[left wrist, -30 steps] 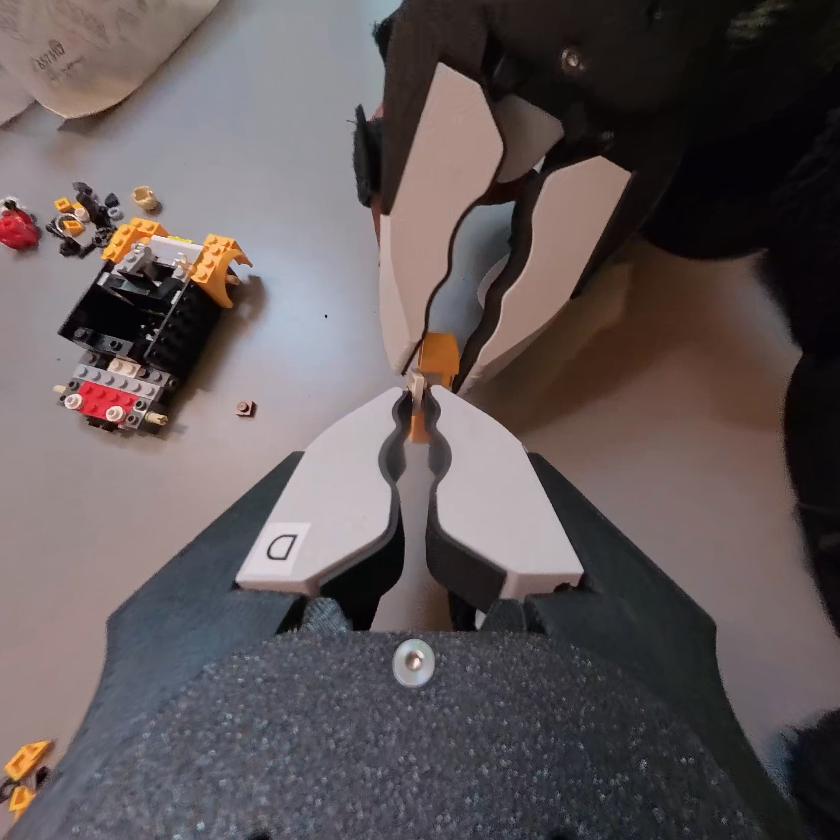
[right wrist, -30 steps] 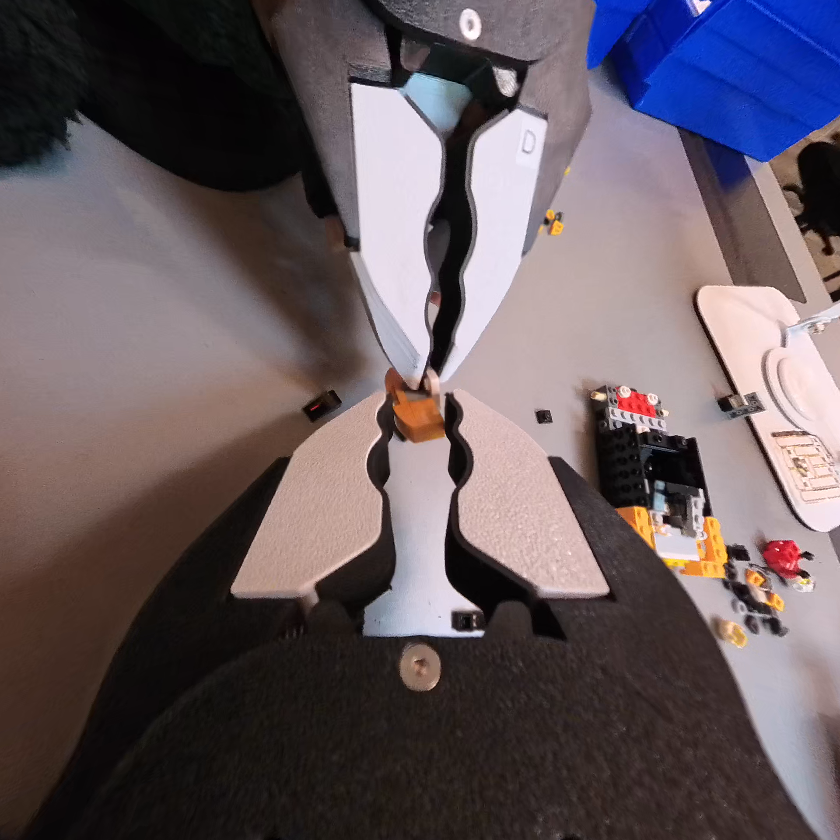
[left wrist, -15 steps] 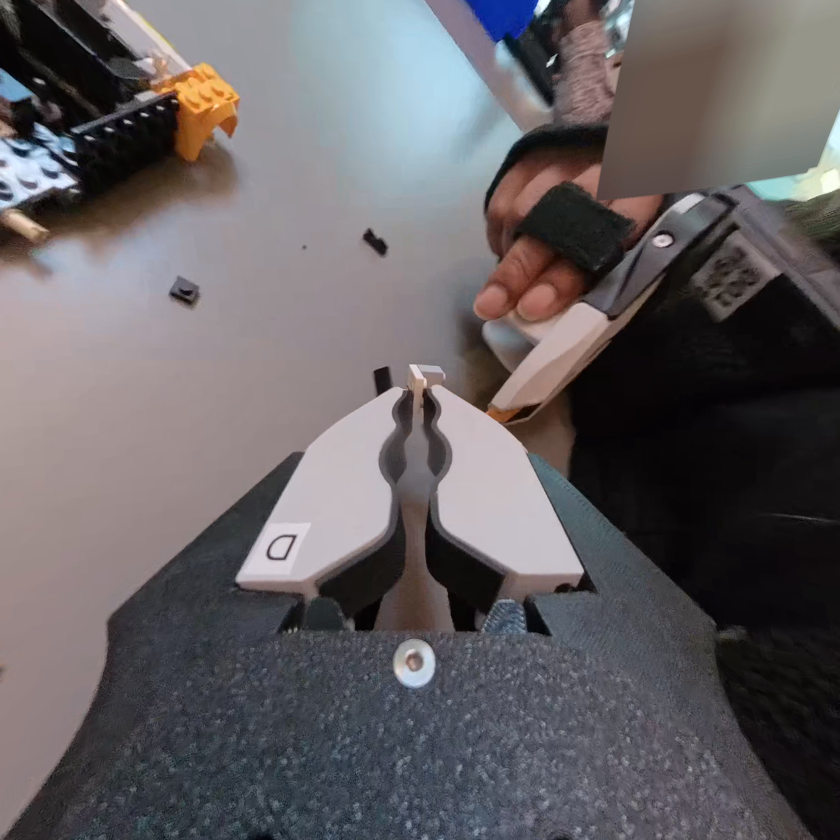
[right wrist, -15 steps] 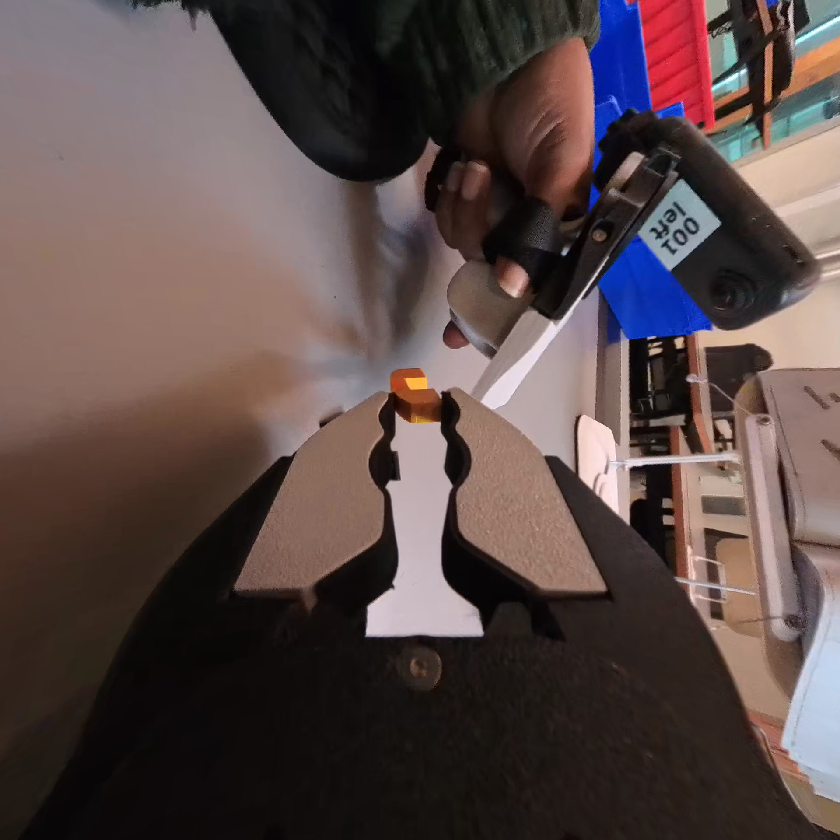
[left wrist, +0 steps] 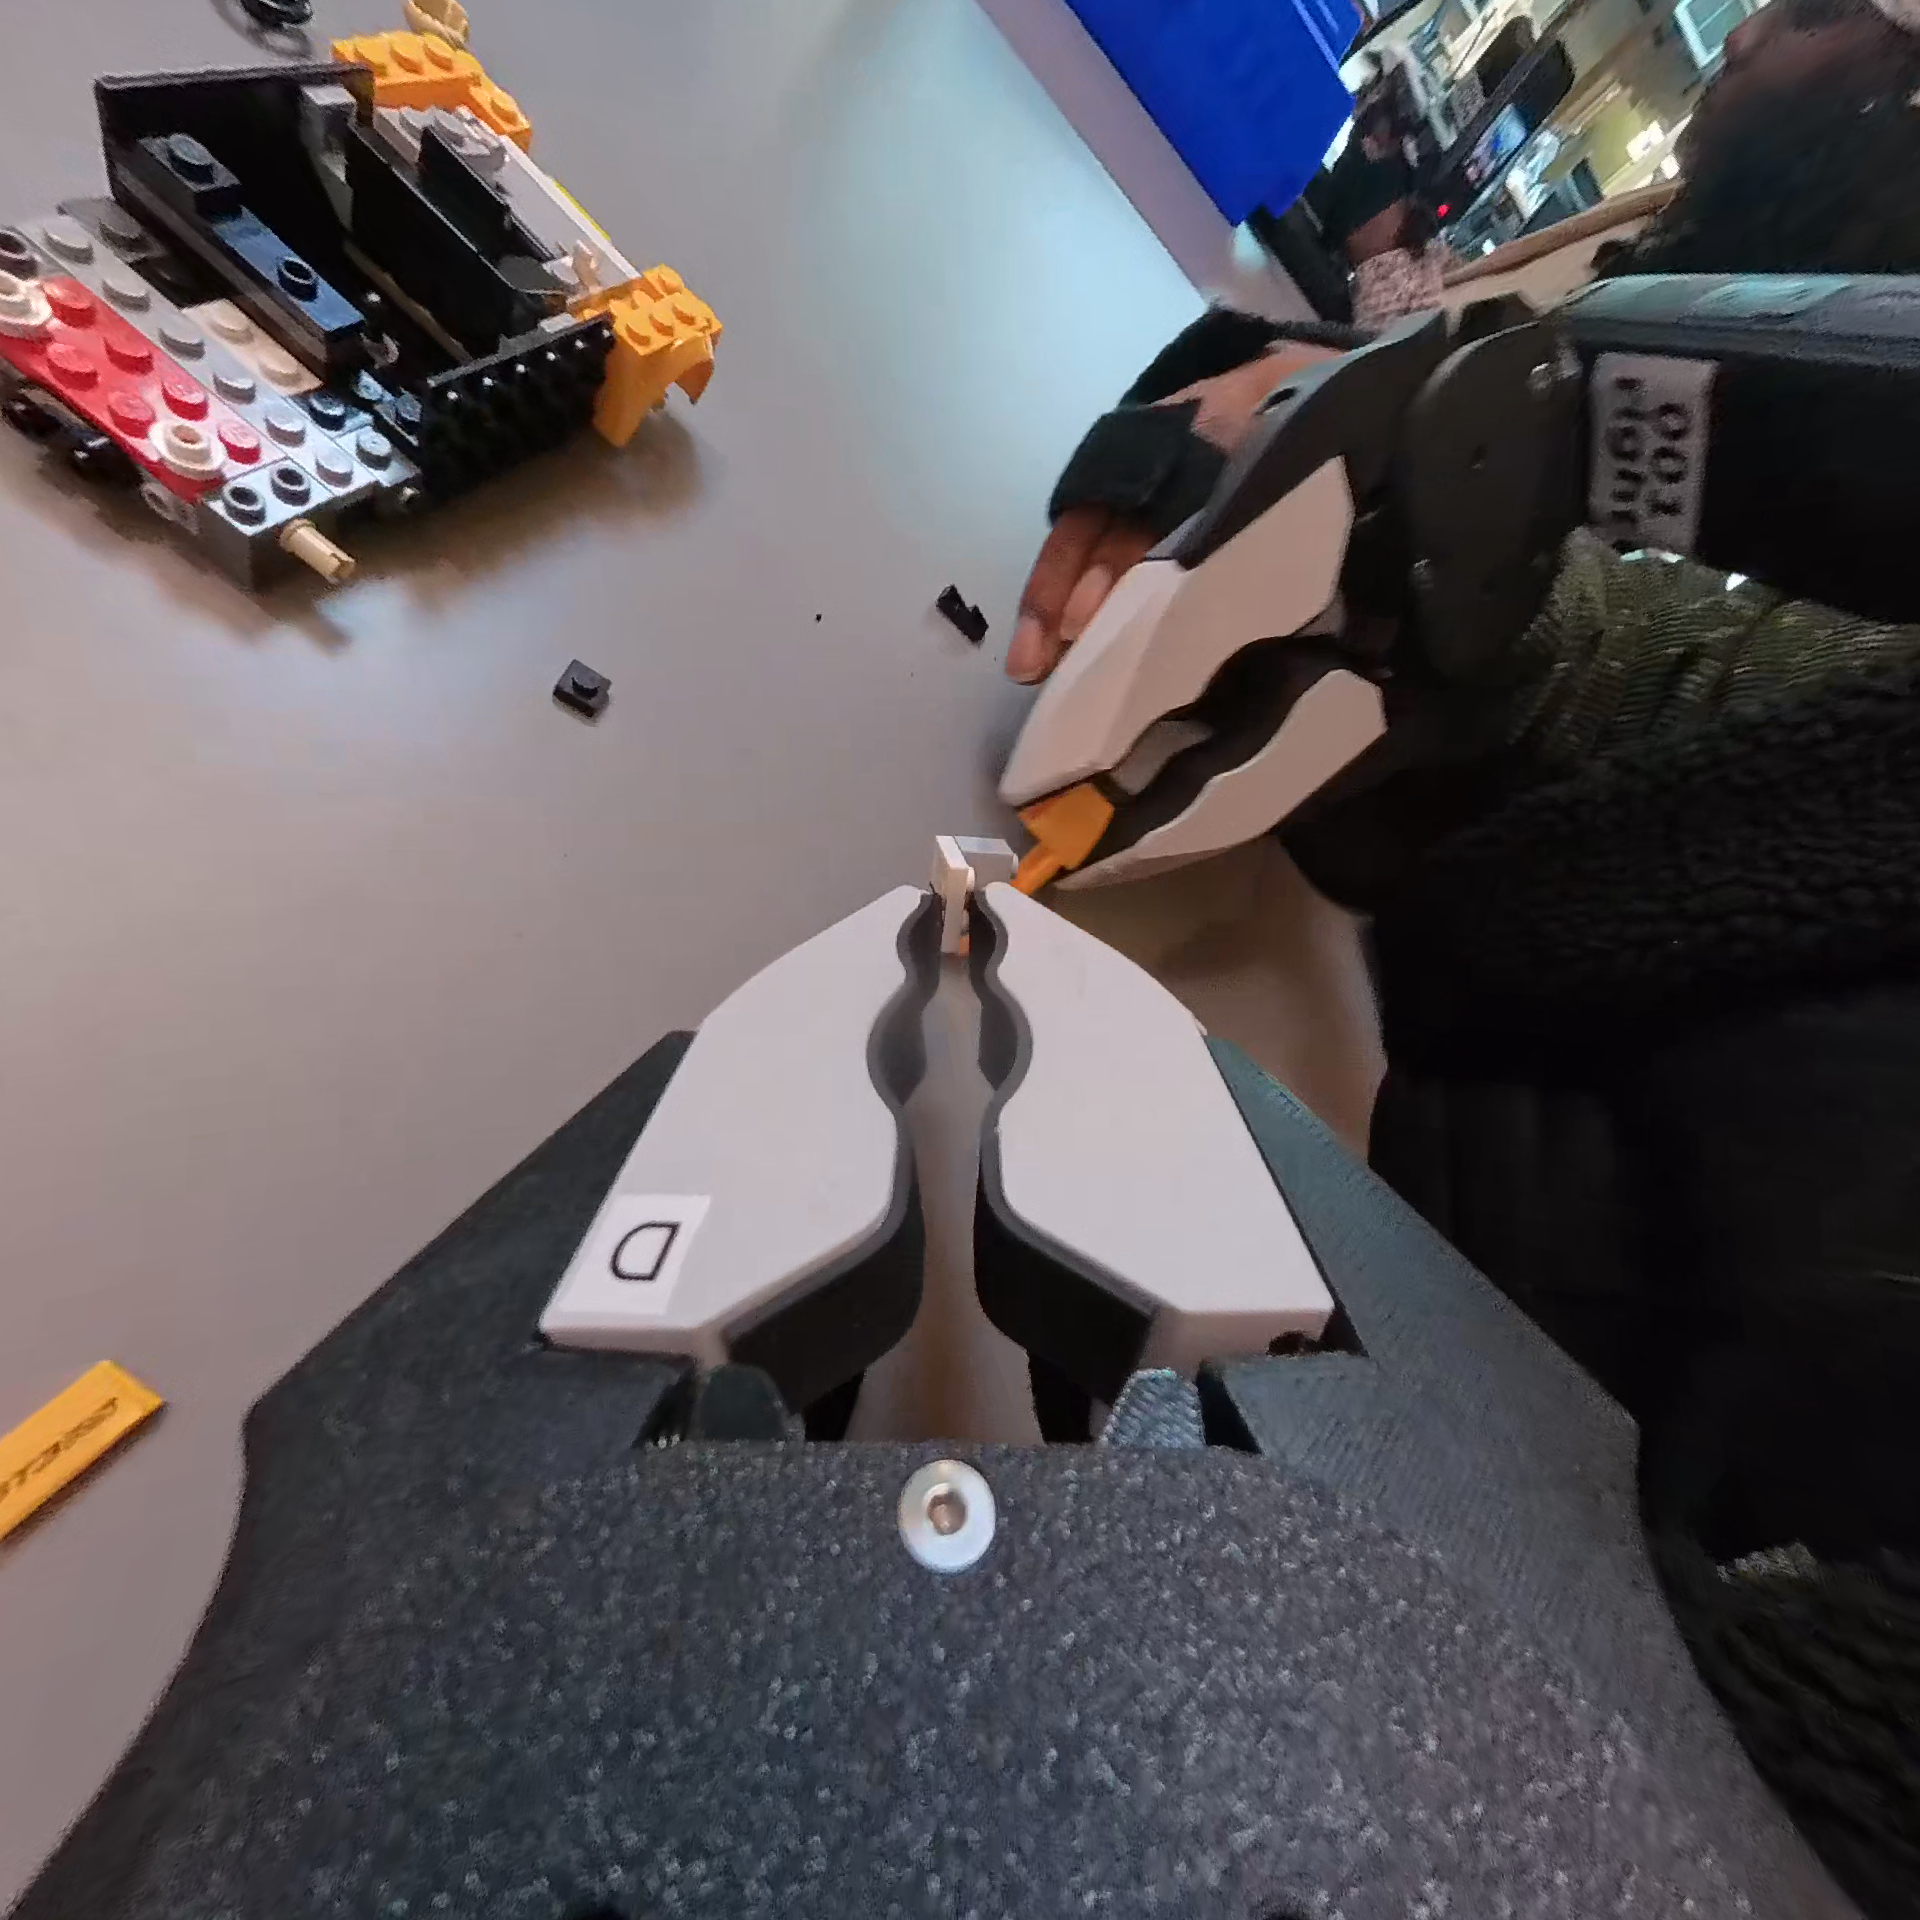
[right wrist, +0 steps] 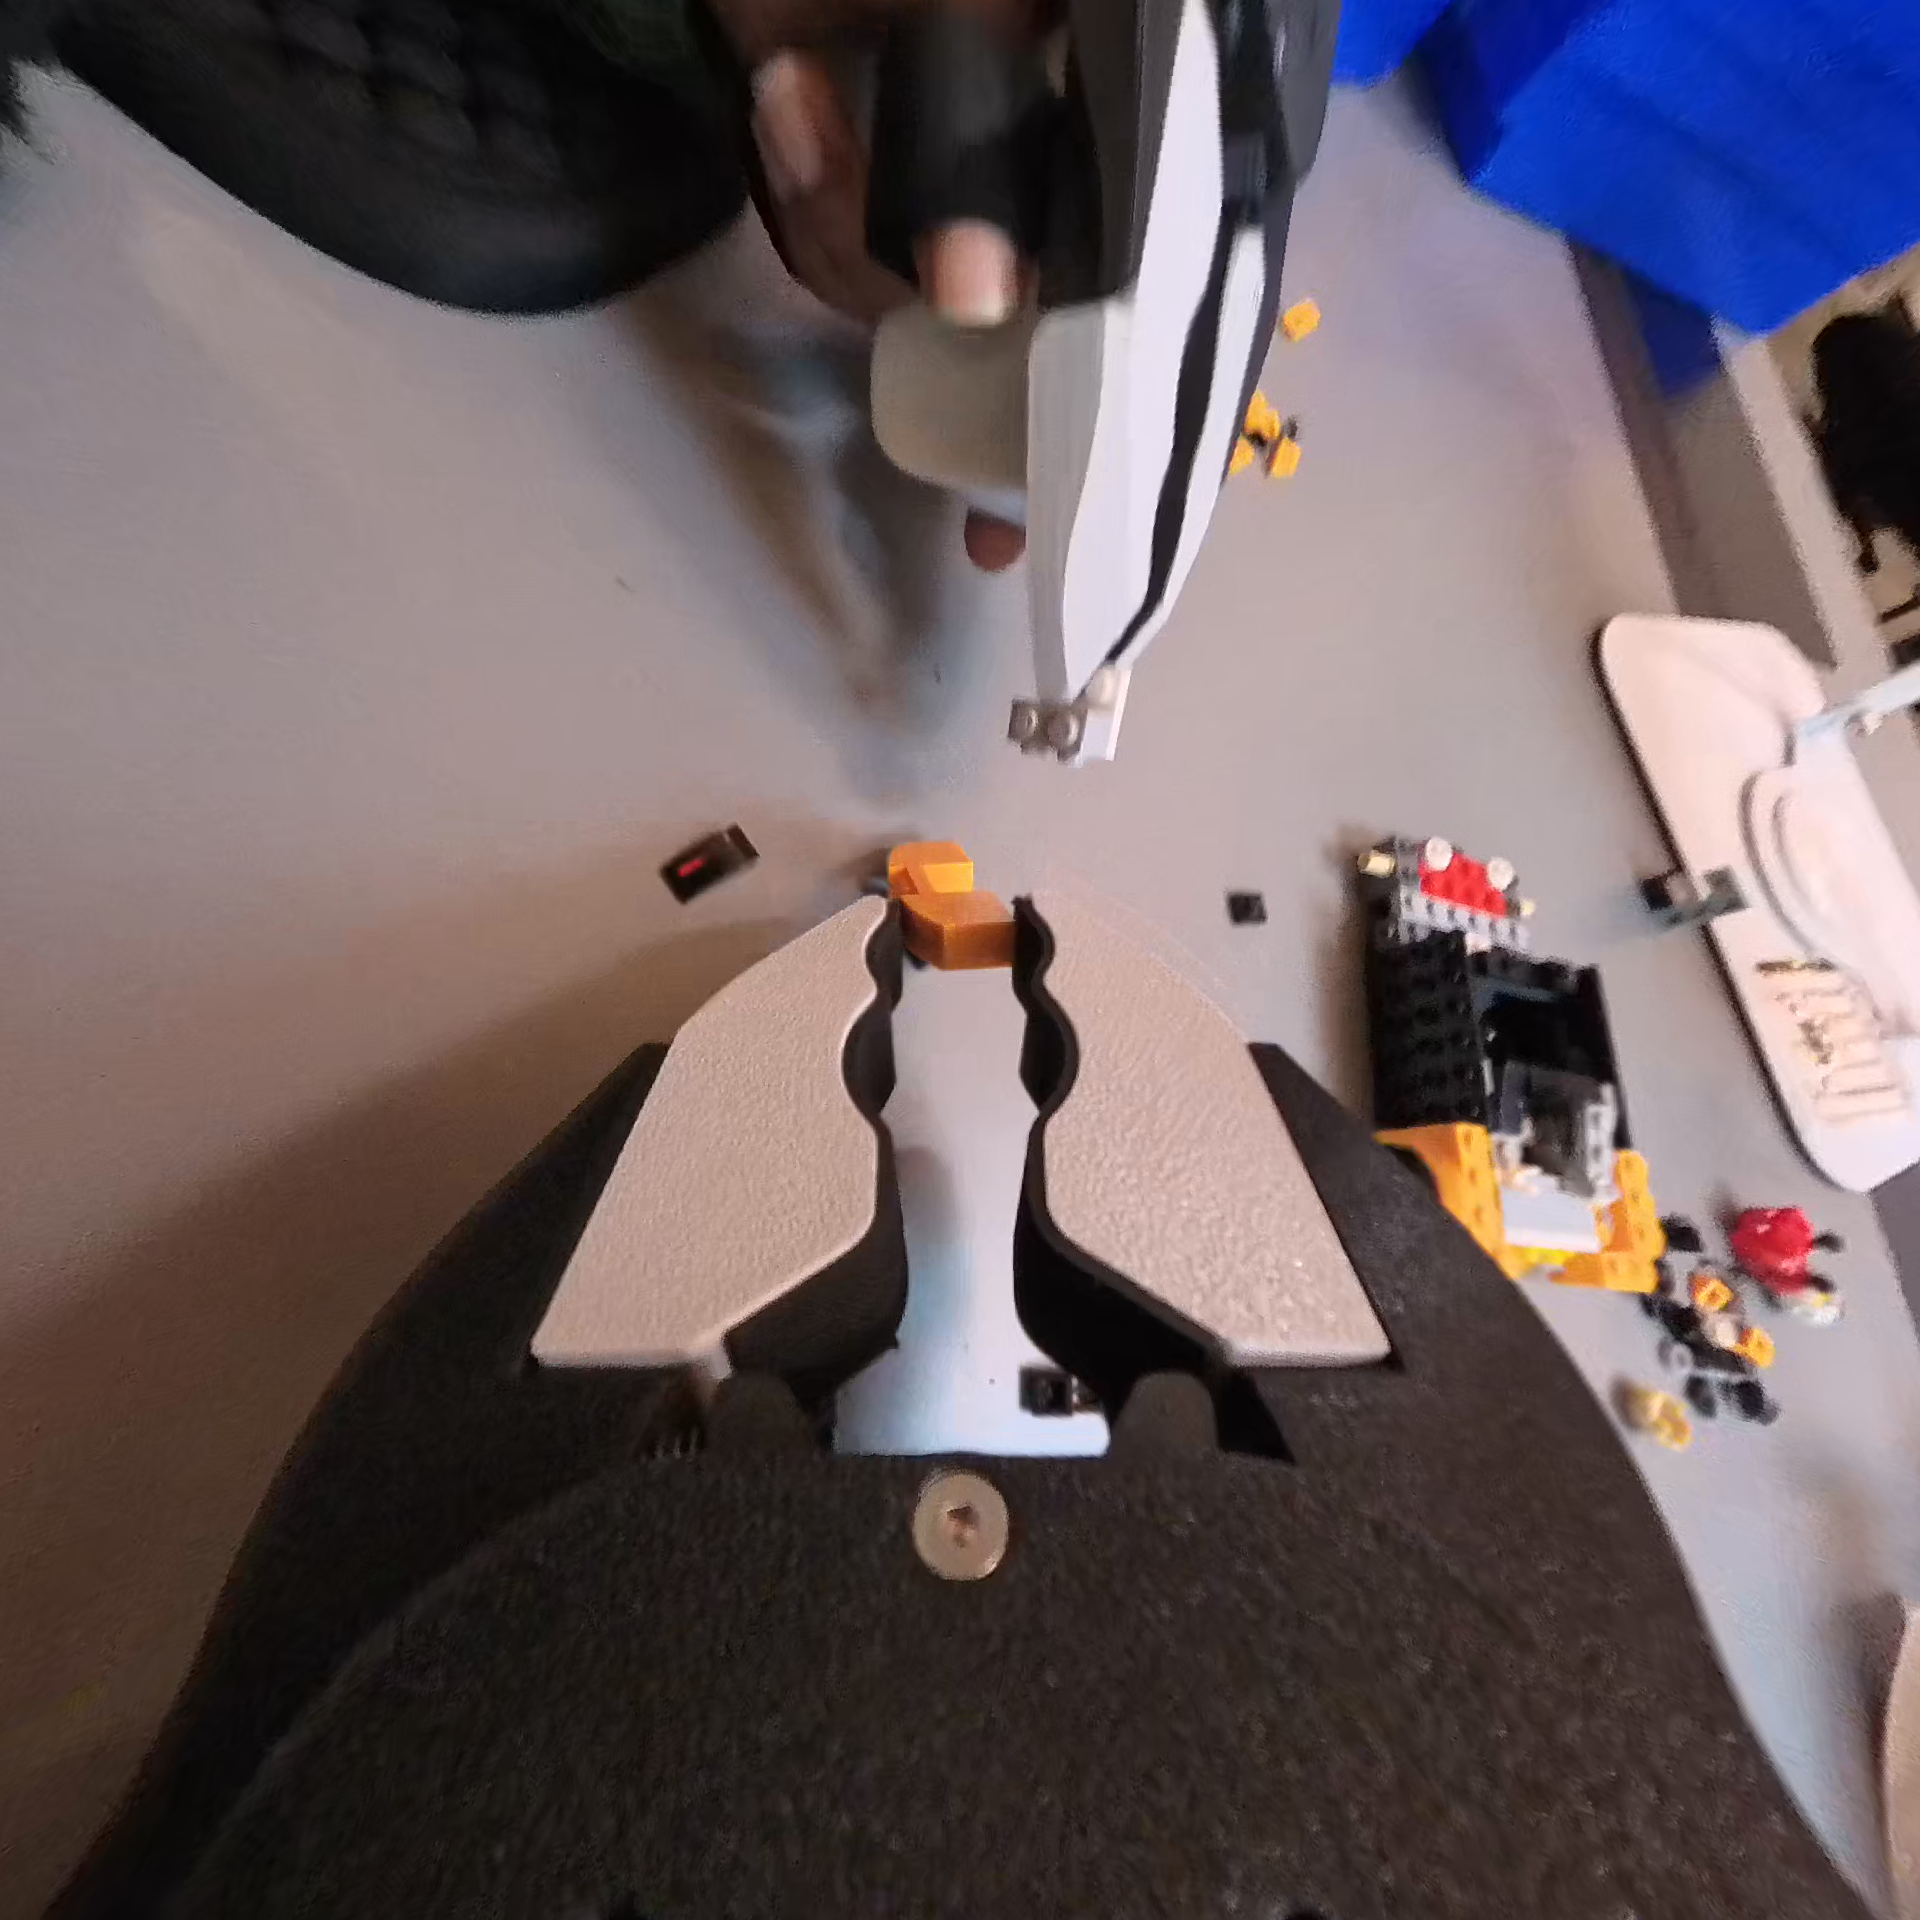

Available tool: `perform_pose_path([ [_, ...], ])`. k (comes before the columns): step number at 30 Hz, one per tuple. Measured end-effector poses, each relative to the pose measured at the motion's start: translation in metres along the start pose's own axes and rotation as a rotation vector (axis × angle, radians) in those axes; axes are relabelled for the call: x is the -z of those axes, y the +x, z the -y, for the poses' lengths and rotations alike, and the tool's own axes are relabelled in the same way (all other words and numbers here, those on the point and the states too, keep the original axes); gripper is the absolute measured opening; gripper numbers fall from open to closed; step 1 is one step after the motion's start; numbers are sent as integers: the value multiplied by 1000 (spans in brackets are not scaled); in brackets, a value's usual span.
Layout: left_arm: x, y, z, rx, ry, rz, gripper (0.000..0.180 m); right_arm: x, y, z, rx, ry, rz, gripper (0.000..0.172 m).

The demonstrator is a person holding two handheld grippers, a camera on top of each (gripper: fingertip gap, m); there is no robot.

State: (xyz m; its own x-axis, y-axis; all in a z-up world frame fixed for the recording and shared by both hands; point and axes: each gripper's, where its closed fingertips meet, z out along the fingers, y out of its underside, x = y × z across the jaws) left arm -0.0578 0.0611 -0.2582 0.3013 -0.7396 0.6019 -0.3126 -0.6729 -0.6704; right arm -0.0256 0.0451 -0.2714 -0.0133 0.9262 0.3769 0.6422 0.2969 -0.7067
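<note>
Right now my left gripper (left wrist: 954, 902) is clenched on a small white and grey brick piece (left wrist: 966, 868), the thin white plate pinched between the two fingertips with the grey studded part sticking out past them. My right gripper (right wrist: 956, 930) is grasping an orange brick piece (right wrist: 948, 914), both pads pressed against its sides, its stepped end poking forward beyond the tips. Seen from my left wrist, the orange piece (left wrist: 1060, 836) comes just beside the white and grey one, tip to tip above the grey table (left wrist: 312, 935). Off to the left on the table sits a partly built brick vehicle (left wrist: 312, 281), black in the body with orange wheel arches and a red plate at one end. A single small black brick (left wrist: 582, 688) lies loose between it and my fingers, another black bit (left wrist: 961, 613) near the hand (left wrist: 1081, 582) on the right gripper. From the right wrist, a scatter of small parts (right wrist: 1714, 1340) lies beyond the vehicle, with a white board (right wrist: 1704, 727) at the table's edge and blue bins (right wrist: 1662, 125) behind.
</note>
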Motion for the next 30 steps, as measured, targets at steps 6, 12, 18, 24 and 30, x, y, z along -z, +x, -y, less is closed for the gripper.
perform_pose_path([
  [6,-3,7,1,-11,25,-16,5,-5,10,-14,-58,-69,-41,28],
  [12,-2,15,14,-54,117,-2,5,4,15,22,-329,110,10,27],
  [18,-2,25,26,-295,185,102,5,11,33,39,-726,271,67,21],
  [24,5,32,40,-495,278,213,4,18,38,49,-863,376,128,15],
  [30,9,46,33,-499,252,112,5,24,28,56,-686,385,164,10],
])
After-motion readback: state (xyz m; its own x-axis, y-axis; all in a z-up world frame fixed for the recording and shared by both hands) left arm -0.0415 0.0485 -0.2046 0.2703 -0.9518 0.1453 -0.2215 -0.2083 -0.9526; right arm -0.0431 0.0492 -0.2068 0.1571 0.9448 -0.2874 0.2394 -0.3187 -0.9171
